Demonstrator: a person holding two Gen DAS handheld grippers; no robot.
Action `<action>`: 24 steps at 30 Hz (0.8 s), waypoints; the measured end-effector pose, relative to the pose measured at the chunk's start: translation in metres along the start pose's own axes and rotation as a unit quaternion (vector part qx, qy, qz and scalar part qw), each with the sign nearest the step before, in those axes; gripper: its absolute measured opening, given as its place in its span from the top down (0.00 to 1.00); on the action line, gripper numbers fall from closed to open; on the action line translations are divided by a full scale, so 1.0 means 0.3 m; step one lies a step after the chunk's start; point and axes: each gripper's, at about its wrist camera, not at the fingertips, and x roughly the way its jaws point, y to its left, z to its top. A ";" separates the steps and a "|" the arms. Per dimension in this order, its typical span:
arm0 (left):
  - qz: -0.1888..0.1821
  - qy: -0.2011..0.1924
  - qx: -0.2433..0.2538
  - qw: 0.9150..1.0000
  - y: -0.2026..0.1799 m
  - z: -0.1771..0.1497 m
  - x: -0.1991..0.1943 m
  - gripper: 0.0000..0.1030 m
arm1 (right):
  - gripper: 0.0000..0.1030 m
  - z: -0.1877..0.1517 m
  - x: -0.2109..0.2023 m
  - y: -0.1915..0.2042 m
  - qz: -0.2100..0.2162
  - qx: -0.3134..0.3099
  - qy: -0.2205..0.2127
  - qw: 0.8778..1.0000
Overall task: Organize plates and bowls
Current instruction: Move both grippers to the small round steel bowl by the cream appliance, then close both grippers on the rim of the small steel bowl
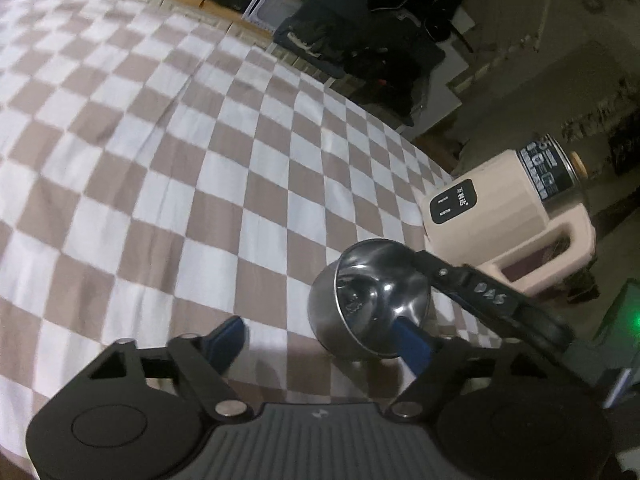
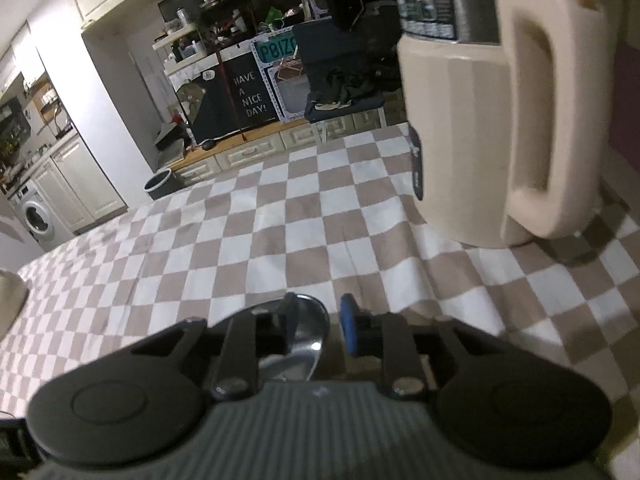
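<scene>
A: Left wrist view, entry one. A small steel bowl sits tipped on its side on the checkered cloth, its opening turned toward the camera. The left gripper stands spread; its right blue pad lies against the bowl's lower rim, the left pad is well apart from it, over bare cloth.

B: So nothing pinched on the left?

A: Correct, only one pad is near the bowl. A black finger of the right gripper reaches in from the right edge and ends at the bowl's upper rim.

B: And the right wrist view?

A: The right gripper has its fingers drawn close. The bowl's shiny rim shows between them, against the left finger. The blue pad on the right finger stands just beside the rim with a narrow gap visible. Whether it truly pinches the rim, I cannot tell.

B: Surroundings?

A: A beige kettle stands upright on the cloth, near the bowl, beyond and to the right.
</scene>
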 end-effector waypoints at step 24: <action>-0.027 0.001 0.077 0.997 -0.106 -0.015 -0.043 0.91 | 0.90 -0.072 -0.140 0.013 -0.059 -0.024 0.019 0.998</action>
